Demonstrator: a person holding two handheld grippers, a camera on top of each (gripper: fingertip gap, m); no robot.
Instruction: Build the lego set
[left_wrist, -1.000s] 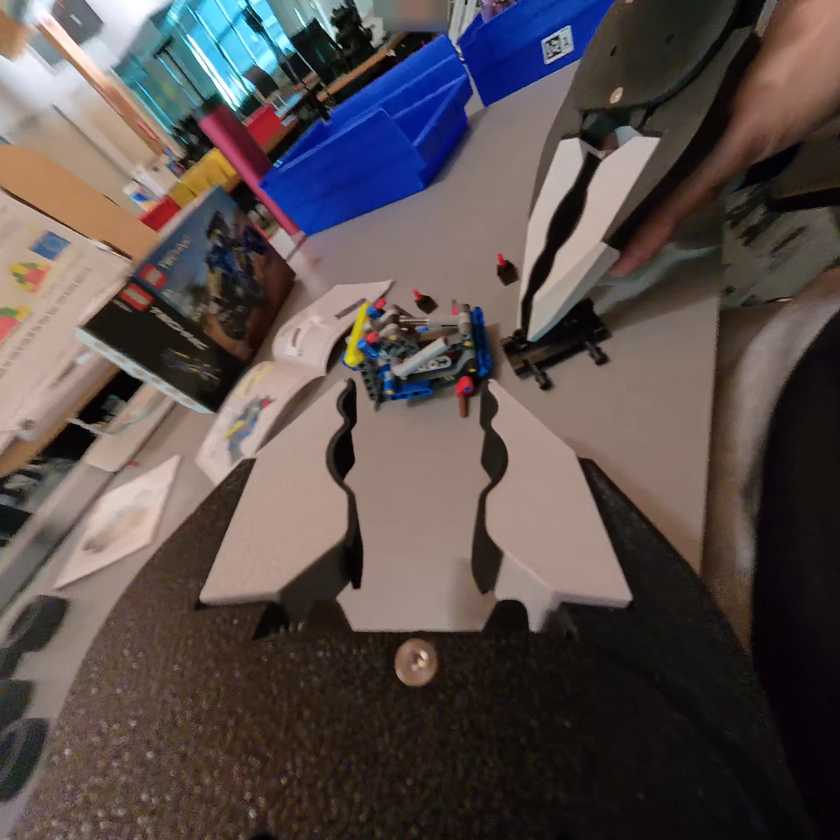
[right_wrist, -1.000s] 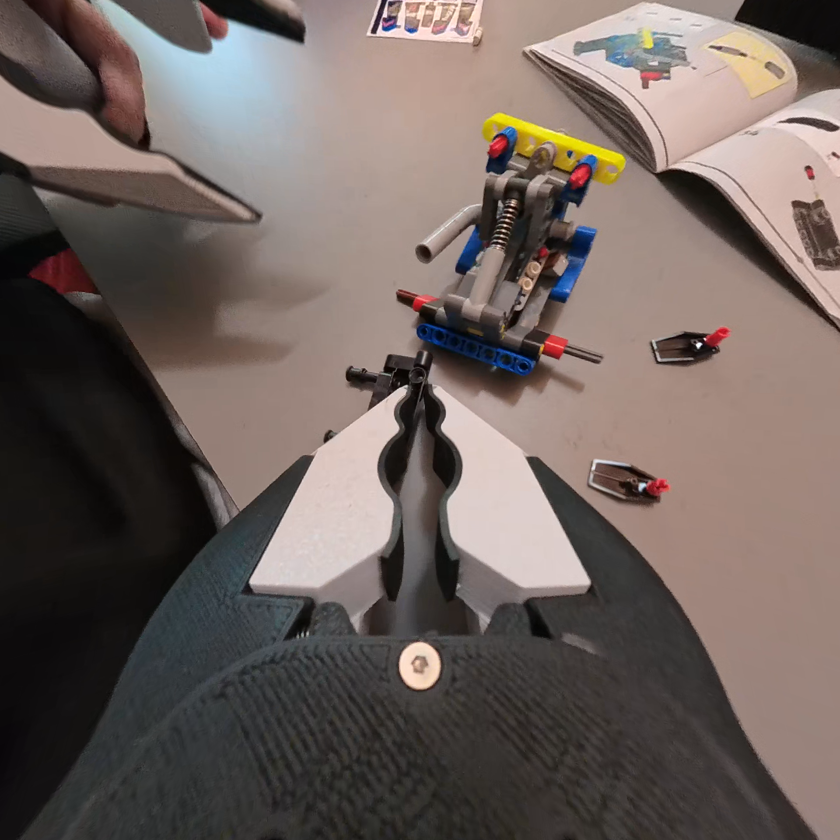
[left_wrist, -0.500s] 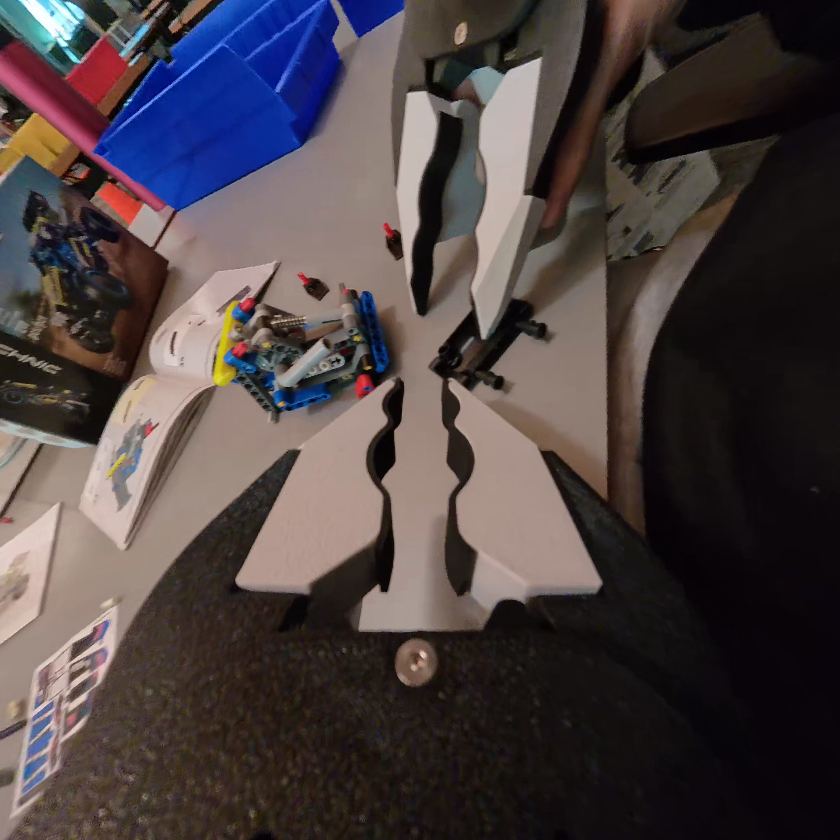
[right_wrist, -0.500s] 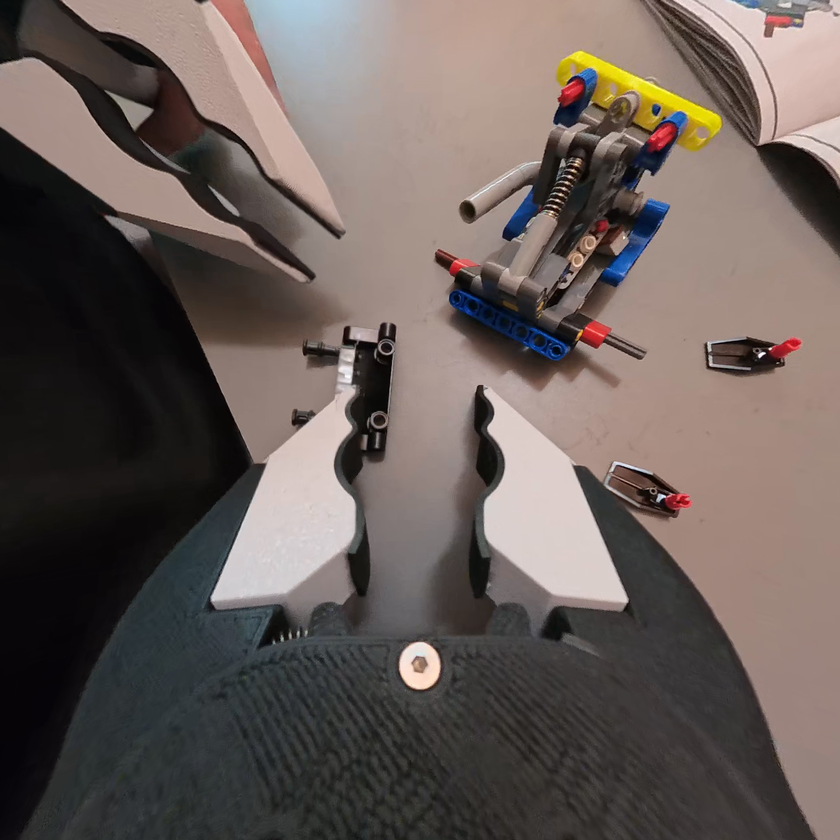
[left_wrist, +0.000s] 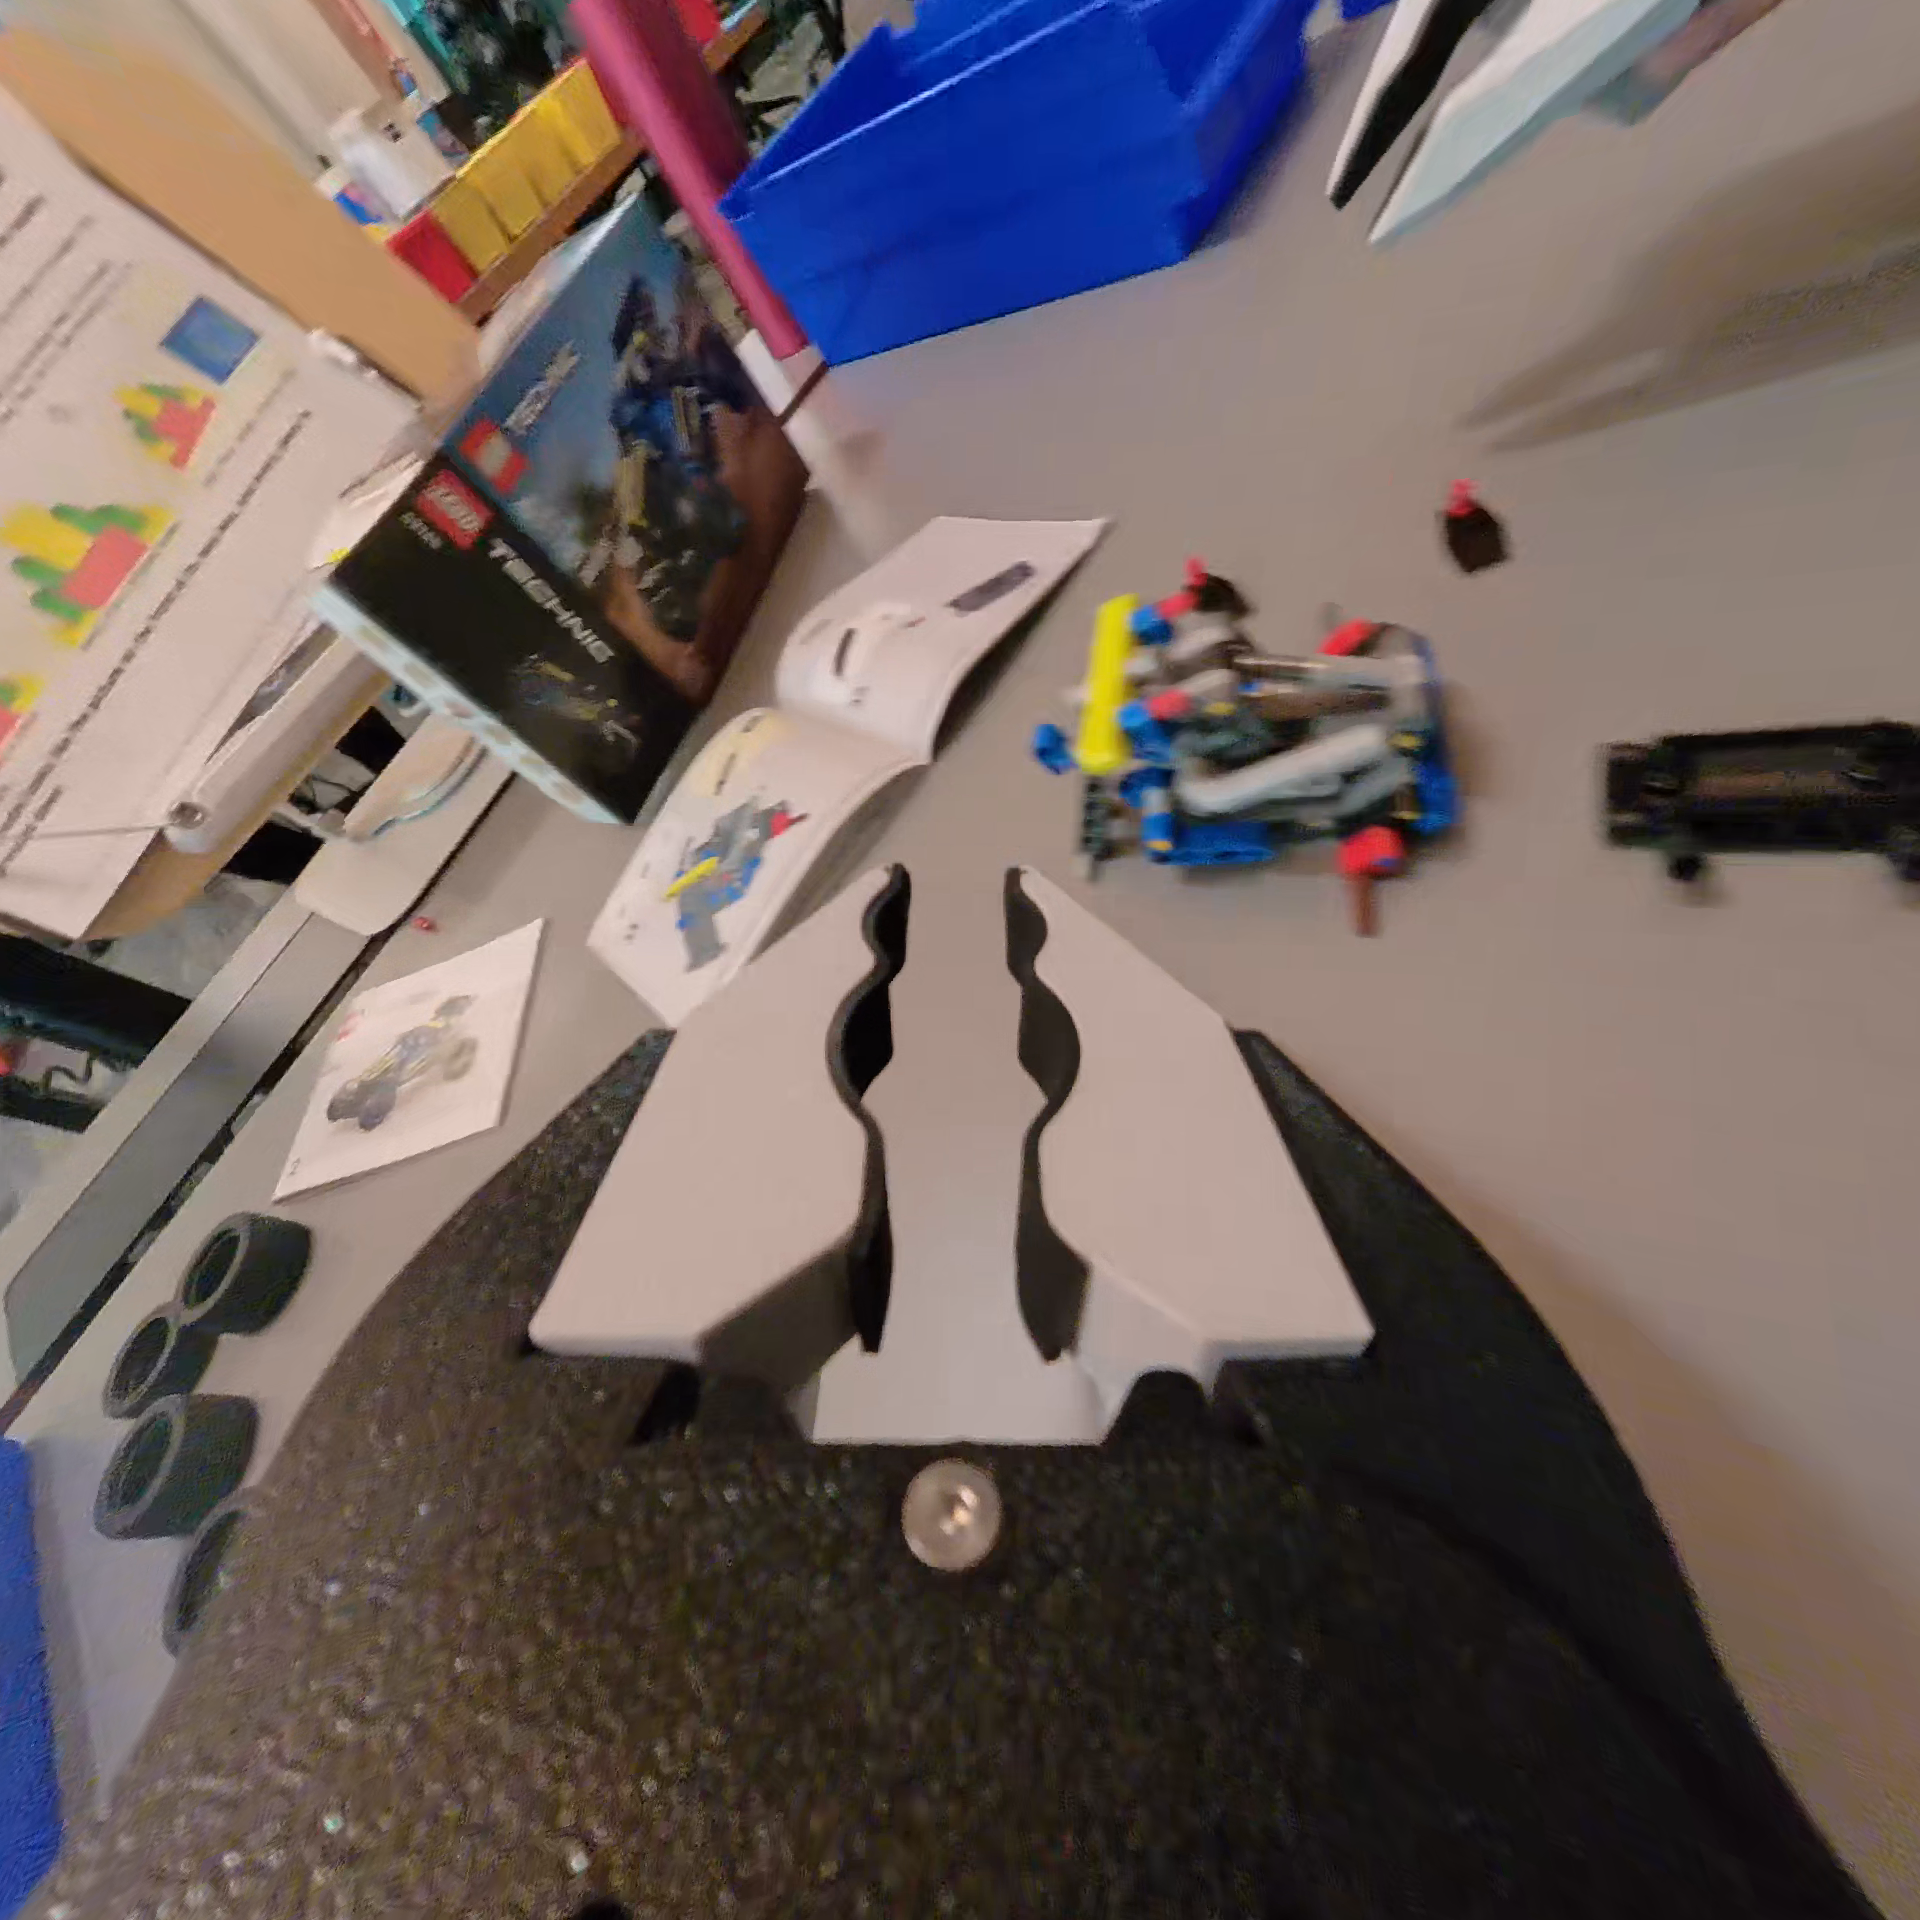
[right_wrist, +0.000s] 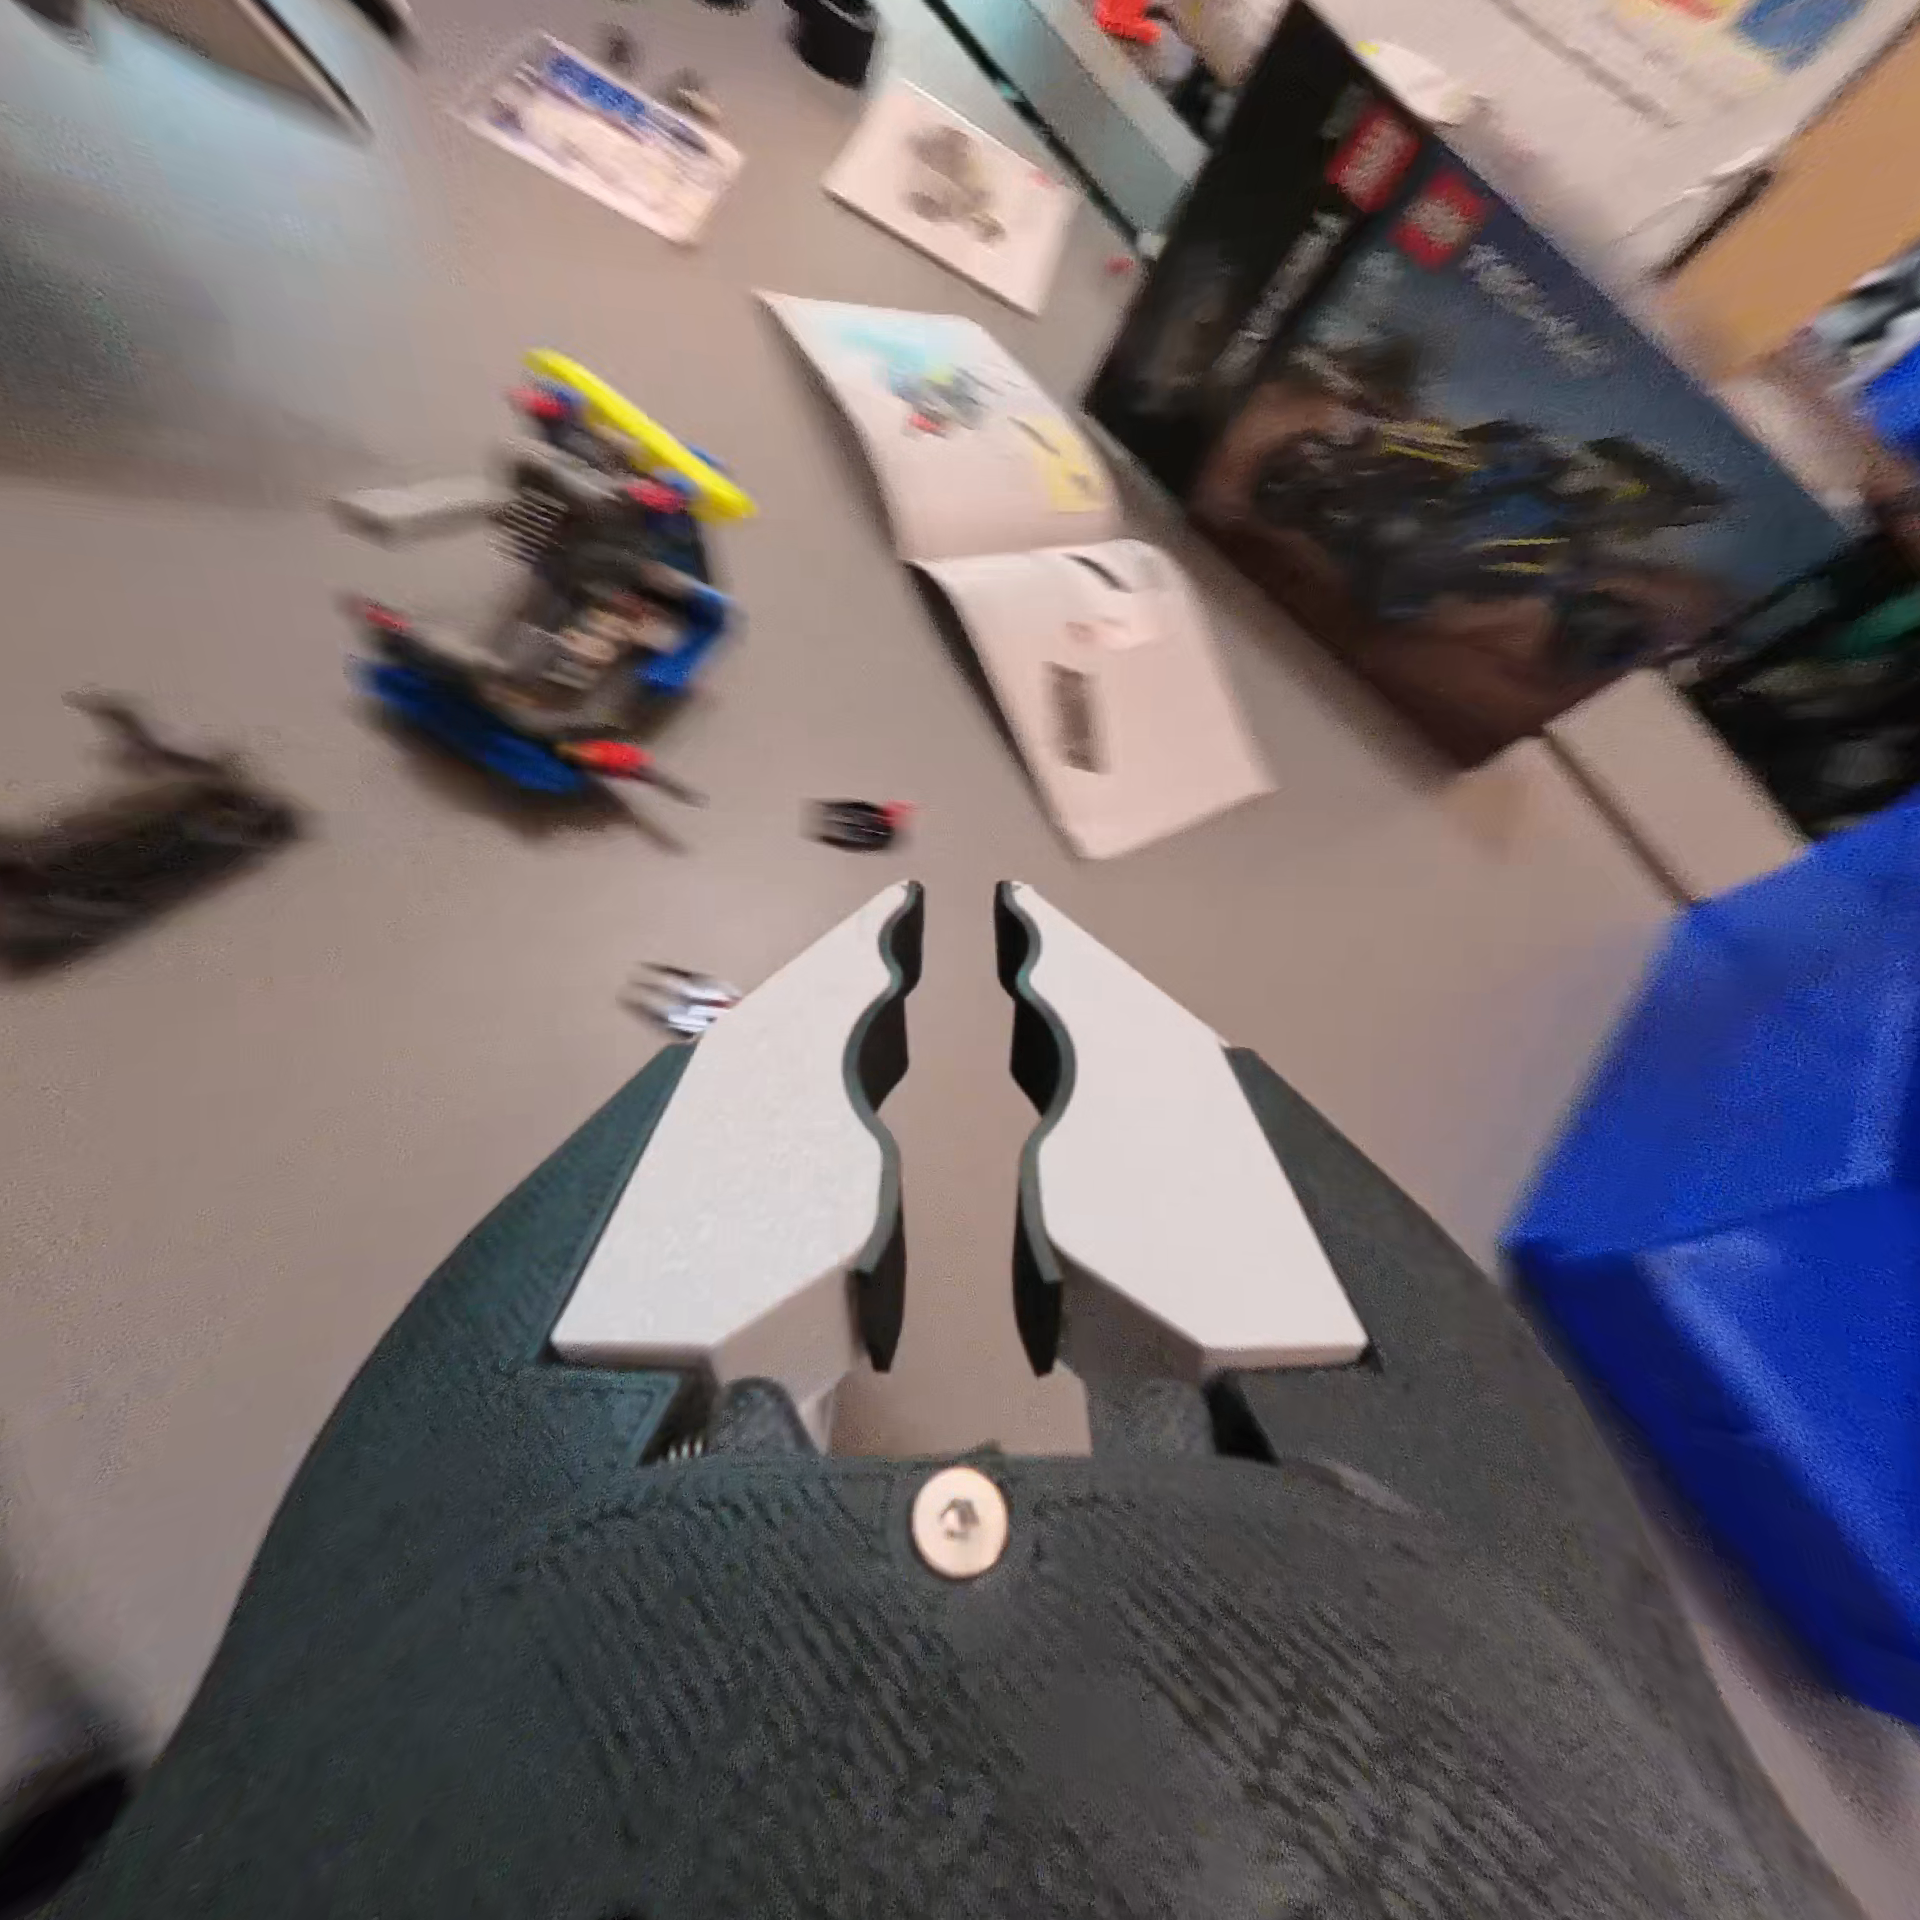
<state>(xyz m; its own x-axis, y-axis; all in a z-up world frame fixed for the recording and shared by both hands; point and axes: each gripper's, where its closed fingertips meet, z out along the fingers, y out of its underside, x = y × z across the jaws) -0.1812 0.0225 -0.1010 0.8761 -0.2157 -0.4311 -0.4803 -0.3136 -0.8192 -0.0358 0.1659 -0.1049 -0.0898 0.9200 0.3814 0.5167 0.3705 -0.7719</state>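
Buggy chassis (left_wrist: 1262, 743), a blue/grey/yellow brick build w/ red pins, sits on the grey worktop (left_wrist: 1455, 1039) at centre right of the left wrist view and at centre left of the right wrist view (right_wrist: 582, 613), blurred there. Left hand-held gripper (left_wrist: 956, 883) hangs over the worktop at frame centre, jaws a little apart, nothing btwn the pads, bare worktop showing through the gap. Nearest thing is the open booklet (left_wrist: 831, 748), just up-left of its tips; chassis lies farther to the upper right. Black beam part (left_wrist: 1766, 790) lies at the right edge, small black piece w/ red pin (left_wrist: 1470, 530) above the chassis. Boxed set (left_wrist: 592, 561) stands at upper left, blue bins (left_wrist: 997, 166) at top, leaflet (left_wrist: 426, 1060) and black tyres (left_wrist: 197, 1371) at lower left. Right hand-held gripper (right_wrist: 958, 888) also has a narrow gap and grips nothing; it shows at the top right corner of the left view too (left_wrist: 1444, 135). Small black/red piece (right_wrist: 857, 821) lies just beyond its tips, another small piece (right_wrist: 681, 997) beside its left finger. Blue bin (right_wrist: 1745, 1247) fills the right edge.
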